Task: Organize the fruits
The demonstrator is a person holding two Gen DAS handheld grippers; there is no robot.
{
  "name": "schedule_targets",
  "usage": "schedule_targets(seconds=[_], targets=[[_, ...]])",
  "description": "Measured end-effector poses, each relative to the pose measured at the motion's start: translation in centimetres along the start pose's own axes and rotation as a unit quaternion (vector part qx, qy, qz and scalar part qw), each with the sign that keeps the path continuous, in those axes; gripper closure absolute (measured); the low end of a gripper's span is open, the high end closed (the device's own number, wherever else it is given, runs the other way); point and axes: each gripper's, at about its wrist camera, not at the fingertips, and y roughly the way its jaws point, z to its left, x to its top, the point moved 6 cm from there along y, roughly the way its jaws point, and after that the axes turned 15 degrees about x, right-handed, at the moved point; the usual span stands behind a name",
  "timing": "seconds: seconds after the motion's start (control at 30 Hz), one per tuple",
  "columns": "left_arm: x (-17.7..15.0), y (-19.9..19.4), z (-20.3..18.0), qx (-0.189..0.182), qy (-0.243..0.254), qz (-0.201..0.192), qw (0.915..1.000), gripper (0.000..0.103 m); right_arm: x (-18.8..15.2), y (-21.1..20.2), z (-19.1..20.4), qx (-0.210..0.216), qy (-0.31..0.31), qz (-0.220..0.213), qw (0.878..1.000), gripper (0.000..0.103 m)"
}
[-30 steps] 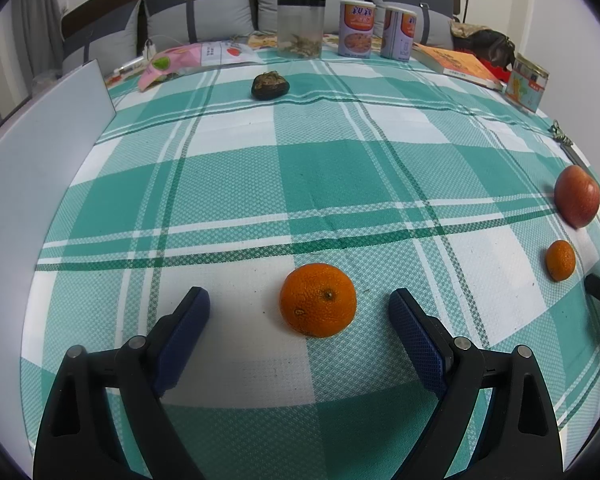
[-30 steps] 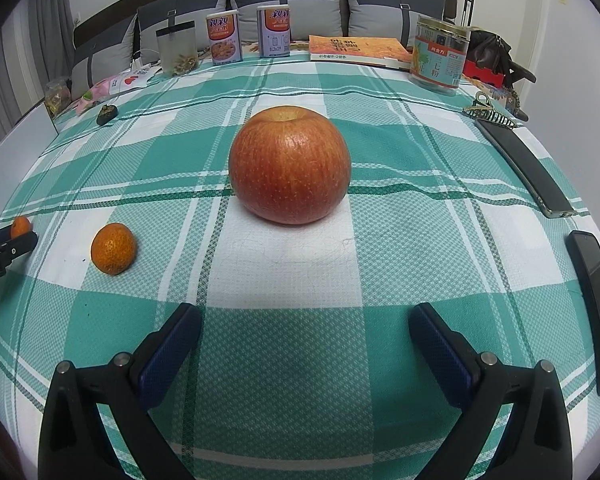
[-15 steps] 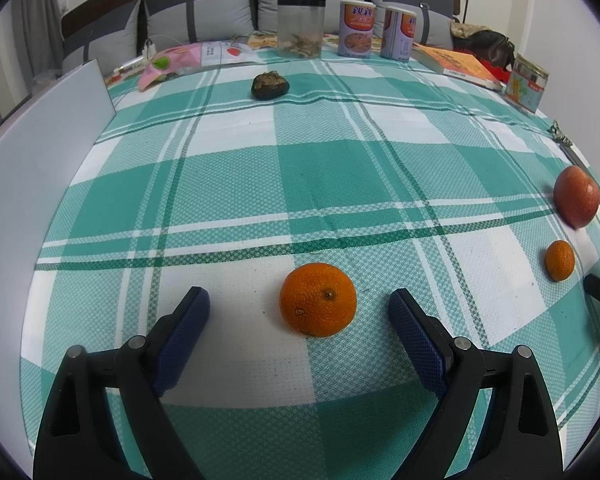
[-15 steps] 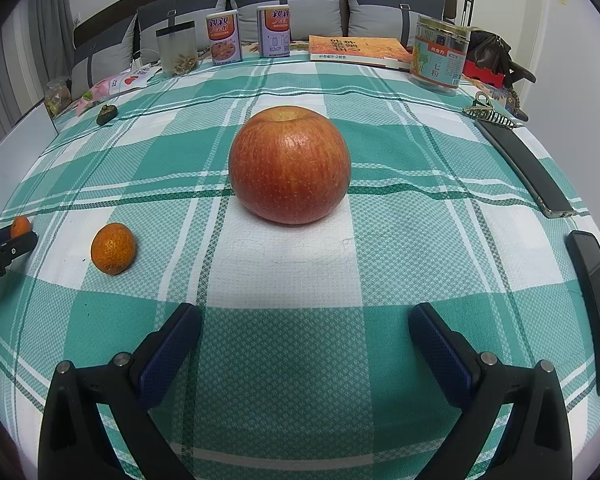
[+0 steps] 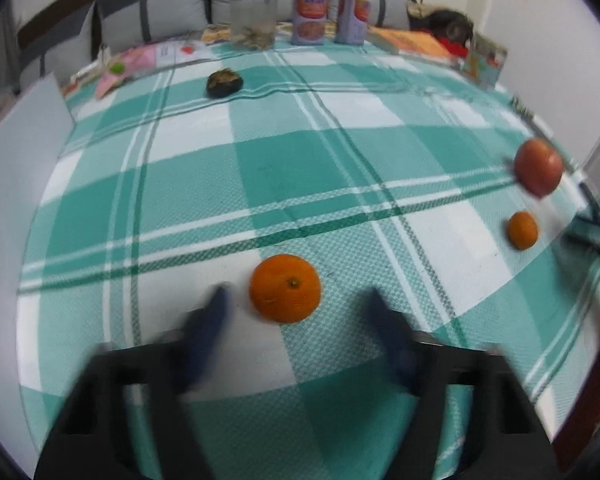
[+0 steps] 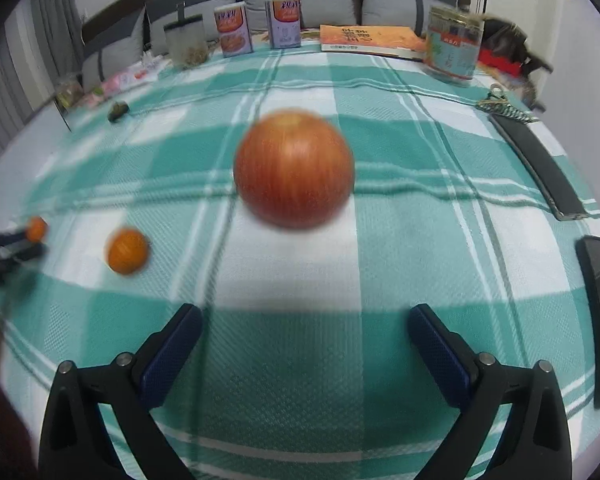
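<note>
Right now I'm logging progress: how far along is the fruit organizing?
Nothing looks done: the big orange, small orange and apple lie apart on the cloth. Nothing is in hand; the left hand-held gripper is open around the big orange, the right hand-held gripper open short of the apple. All gripping and gathering remains.
</note>
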Motion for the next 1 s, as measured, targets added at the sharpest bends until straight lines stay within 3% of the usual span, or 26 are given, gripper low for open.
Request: schedule_targets(seconds=[0.03, 0.07, 0.2, 0.37, 0.4, 0.53, 0.67, 0.77, 0.87, 0.97, 1.0], targets=[[0.1, -0.1, -0.1, 0.001, 0.001, -0.005, 1.0, 0.069, 1.0, -0.6, 0.1, 0.004, -0.004, -0.006, 1.0, 0.002], [0.2, -0.1, -0.1, -0.003, -0.003, -0.003, 1.0, 0.073, 1.9, -0.8, 0.2, 0.004, -0.009, -0.008, 1.0, 0.002], [0.6, -0.4, 0.9, -0.012, -0.041, 0.018, 0.9989, 0.073, 5.8, 0.7, 0.8, 0.019, -0.012, 0.03, 0.999, 0.003], [0.6, -2.9, 2.6, -0.044, -0.084, 0.033, 0.995, 0.074, 7.2, 4.1, 0.5, -0.005, -0.006, 0.091, 0.996, 0.033], [0.5, -3.6, 3.1, -0.053, -0.092, 0.035, 0.9937, 0.074, 7.3, 4.2, 0.3, -0.01, -0.005, 0.094, 0.995, 0.033], [0.3, -7.1, 4.7, -0.093, -0.12, 0.031, 0.9879, 0.074, 7.3, 3.4, -0.5, 0.02, 0.039, 0.081, 0.996, 0.033], [0.8, -11.9, 8.6, -0.134, -0.164, 0.008, 0.9773, 0.074, 8.6, 0.8, 0.3, 0.095, 0.109, 0.03, 0.989, 0.033], [1.5, -14.7, 14.2, -0.135, -0.207, -0.009, 0.9688, 0.074, 10.6, -0.2, 4.3, 0.132, 0.091, 0.023, 0.987, 0.033], [1.6, -15.9, 21.9, -0.103, -0.258, -0.016, 0.9605, 0.074, 12.6, -0.5, 12.2, 0.185, 0.035, 0.034, 0.982, 0.033], [0.7, -15.2, 28.7, -0.038, -0.282, -0.01, 0.9587, 0.074, 13.4, 0.0, 22.8, 0.258, -0.029, 0.057, 0.964, 0.033], [0.1, -14.6, 30.8, -0.018, -0.286, 0.001, 0.958, 0.074, 13.1, 0.3, 27.8, 0.29, -0.058, 0.071, 0.952, 0.033]])
